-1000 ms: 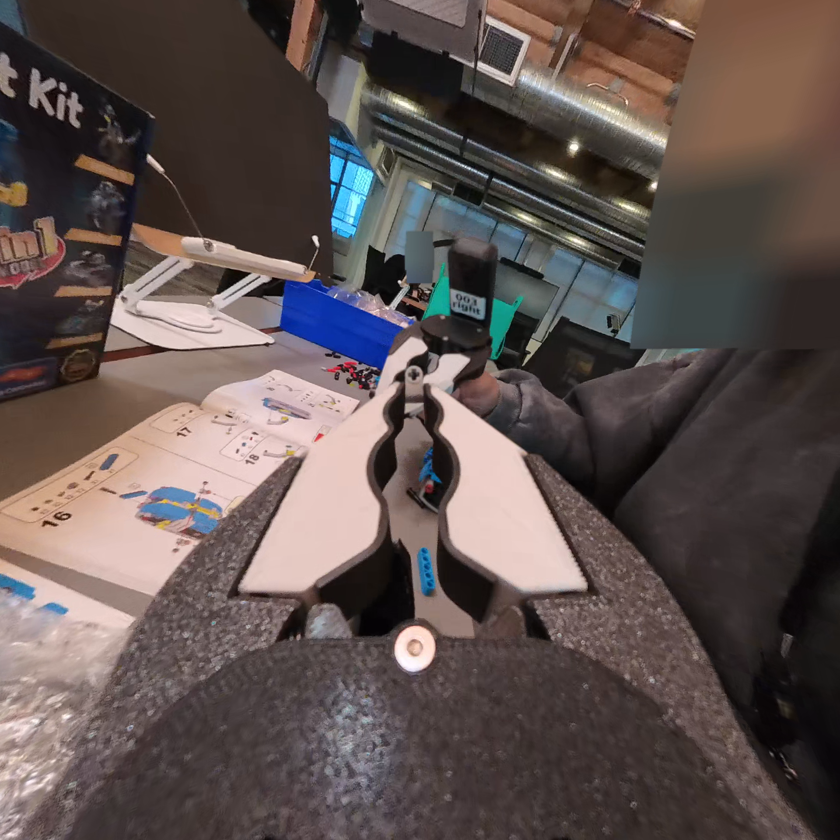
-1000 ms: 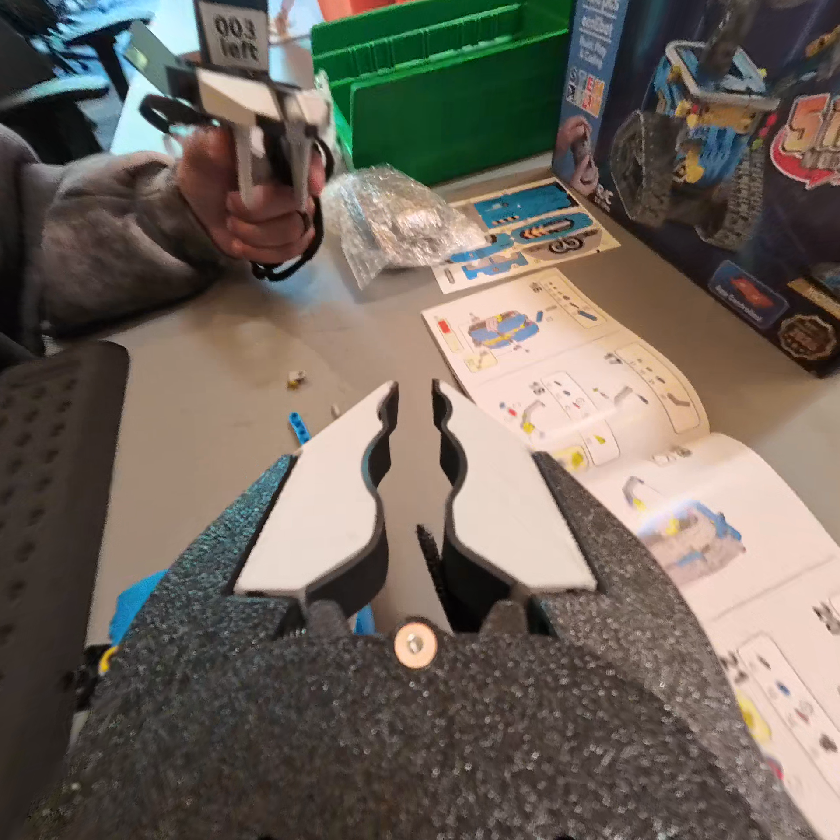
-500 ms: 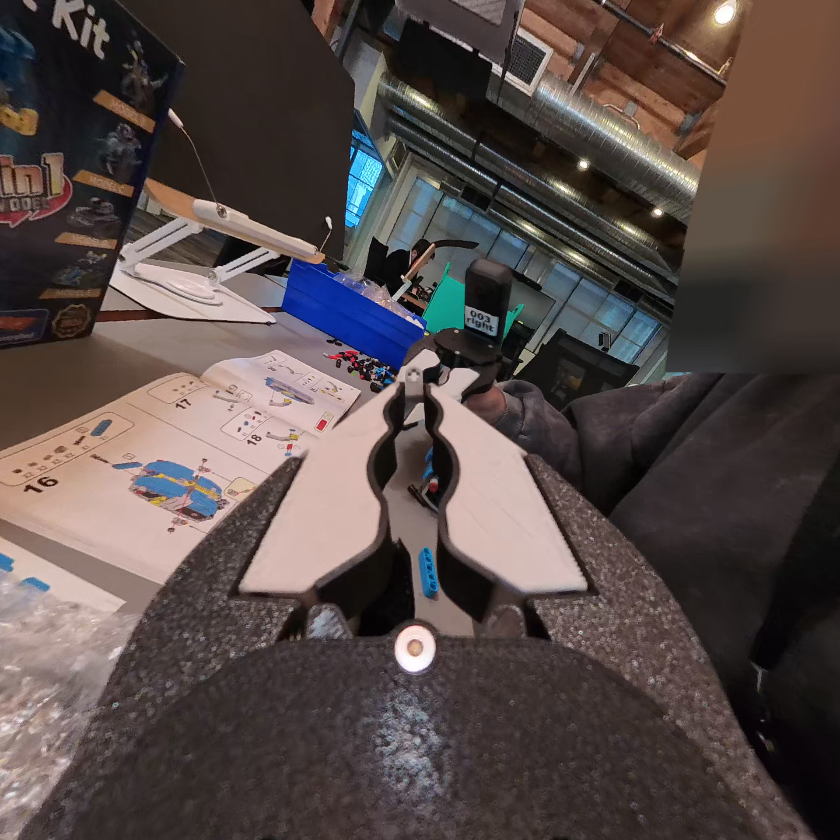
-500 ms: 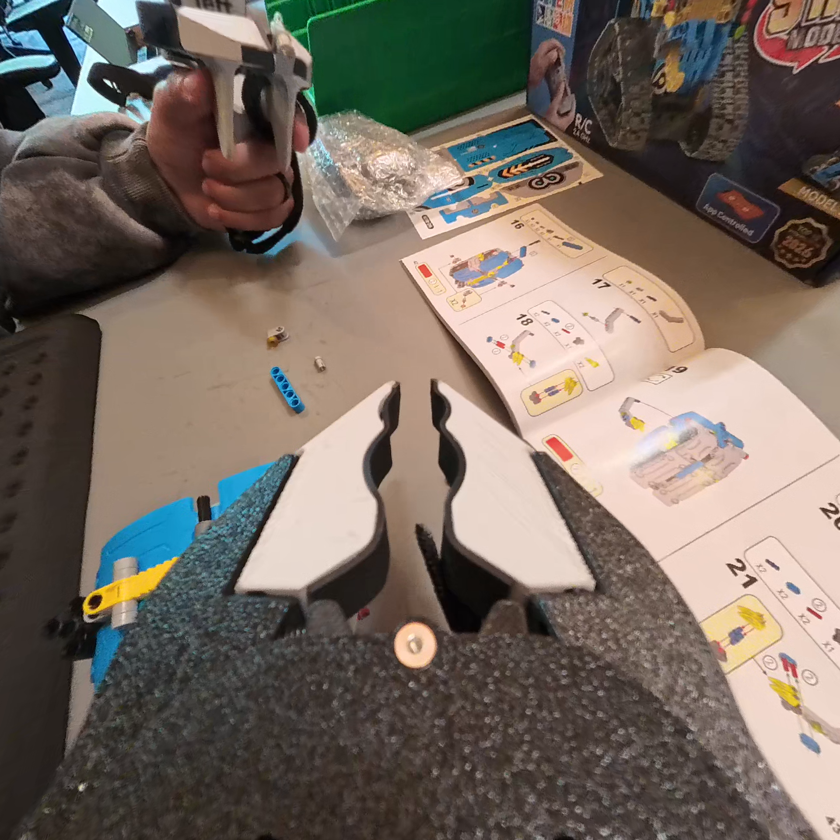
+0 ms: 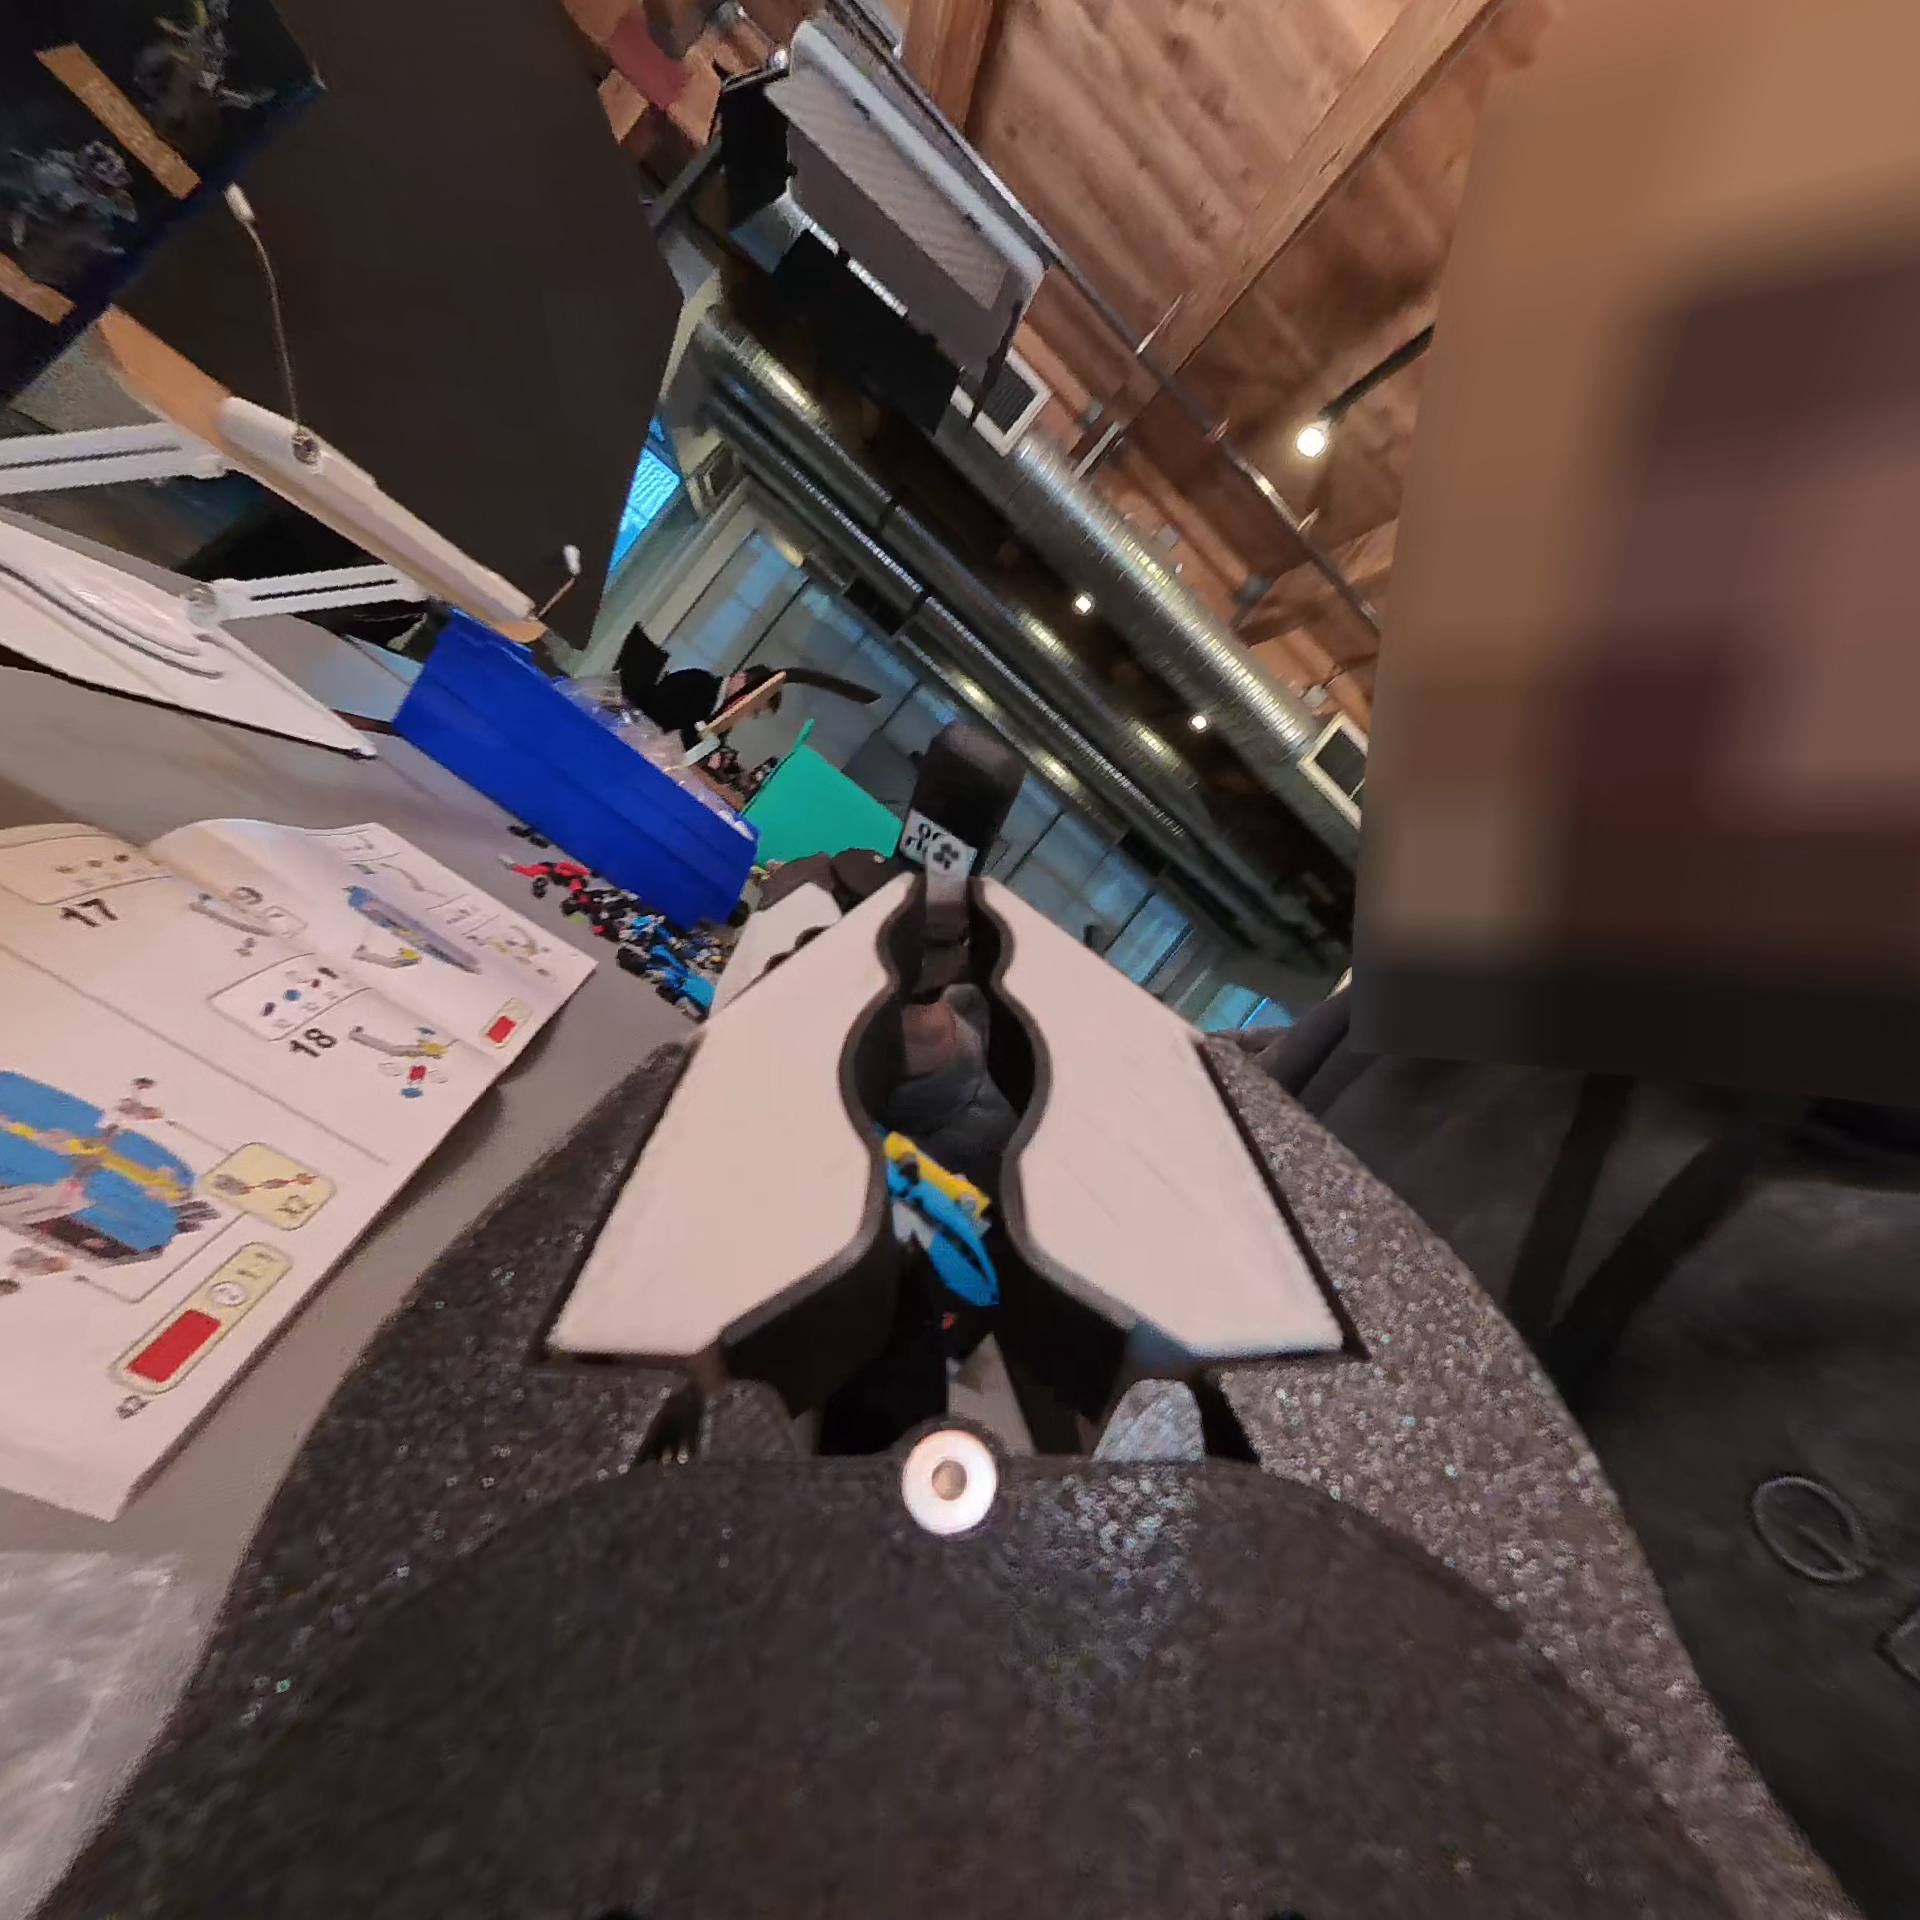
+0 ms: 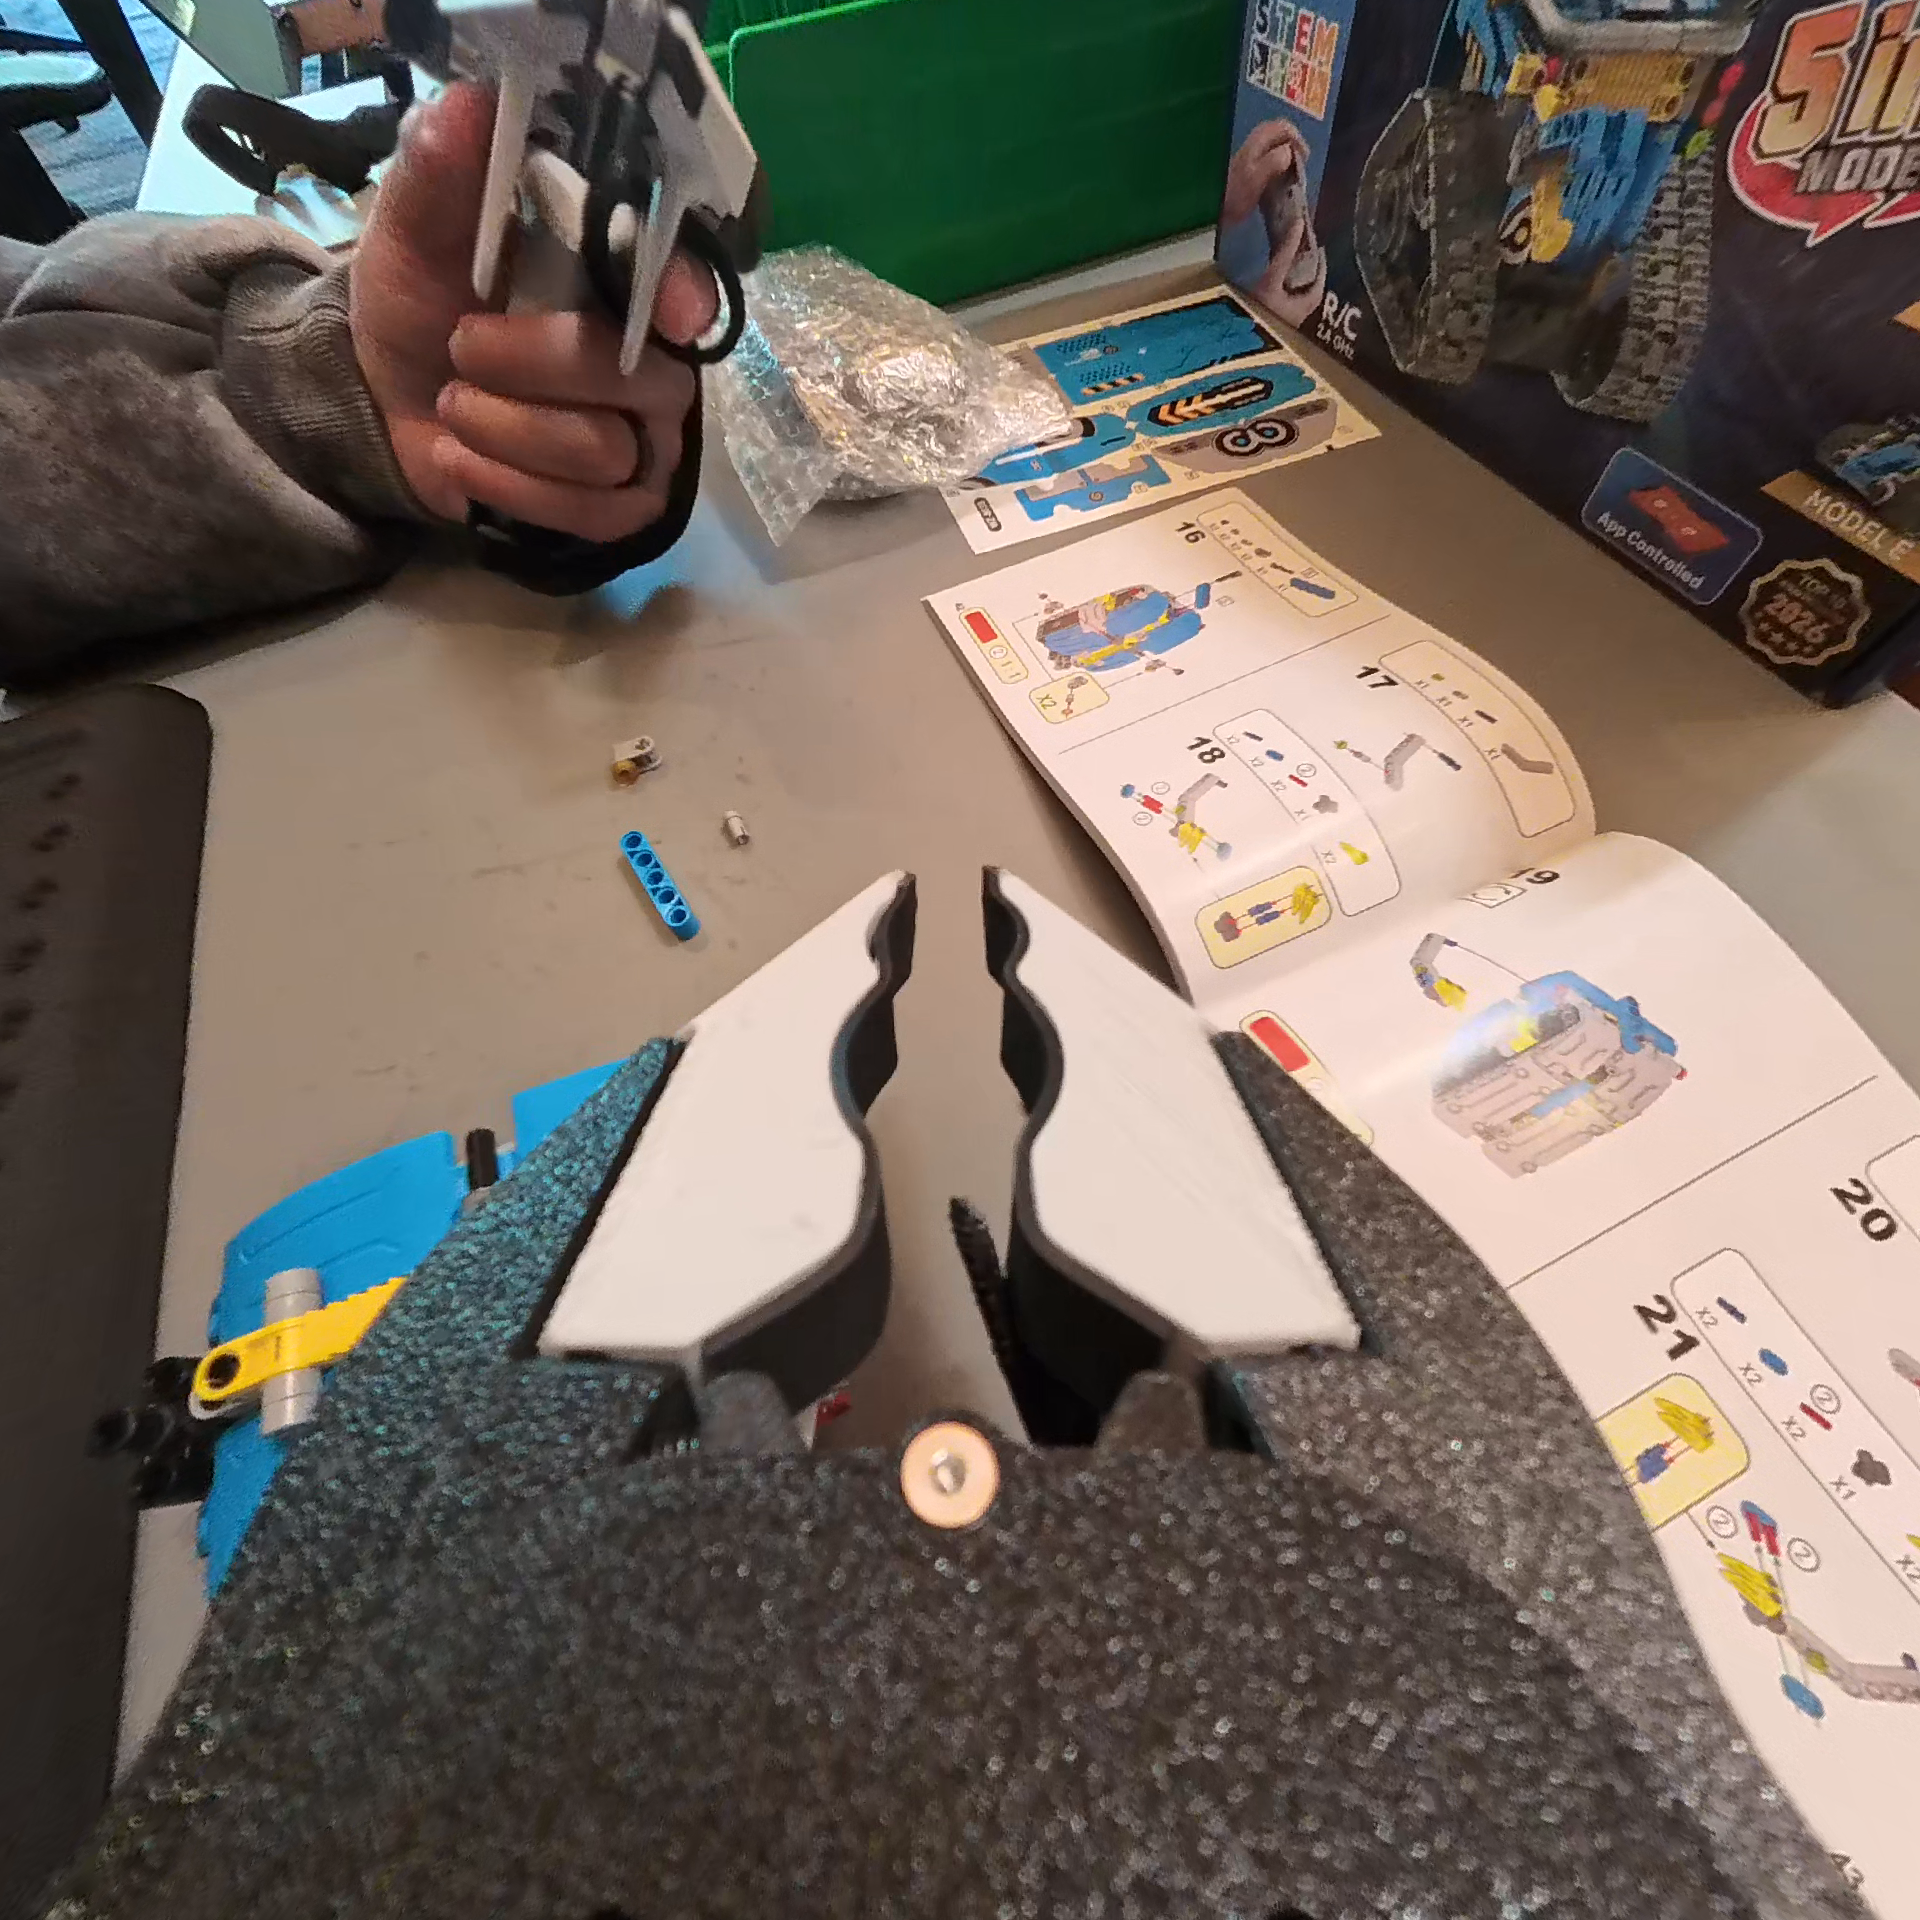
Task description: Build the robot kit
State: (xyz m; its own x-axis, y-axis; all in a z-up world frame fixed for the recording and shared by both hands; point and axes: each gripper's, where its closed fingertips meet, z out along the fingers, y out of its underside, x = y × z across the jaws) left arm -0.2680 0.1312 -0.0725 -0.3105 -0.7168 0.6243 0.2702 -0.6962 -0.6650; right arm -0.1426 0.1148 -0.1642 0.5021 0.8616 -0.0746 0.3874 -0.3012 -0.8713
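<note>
My left gripper is empty, with a narrow gap between its tips, and is held up above the table. A blue and yellow brick model shows below its jaws. My right gripper is empty and slightly open, low over the grey table. The same model lies just left of it. A loose blue beam, a small grey pin and a small grey connector lie ahead to its left. The left gripper also shows in a hand at the far left.
An open instruction booklet lies to the right, with a sticker sheet, a bubble-wrap bag, a kit box and a green bin behind. A black perforated pad is at the left. A blue bin and loose pieces lie farther off. Across from one pair of fingers to the other is roughly 15 centimetres. From the right gripper's tips to the small grey pin is close to 11 centimetres.
The left gripper has tilted upward and rolled, so more ceiling shows. The right gripper has drawn back, bringing the blue model into view at its left. Both jaw gaps look unchanged.
</note>
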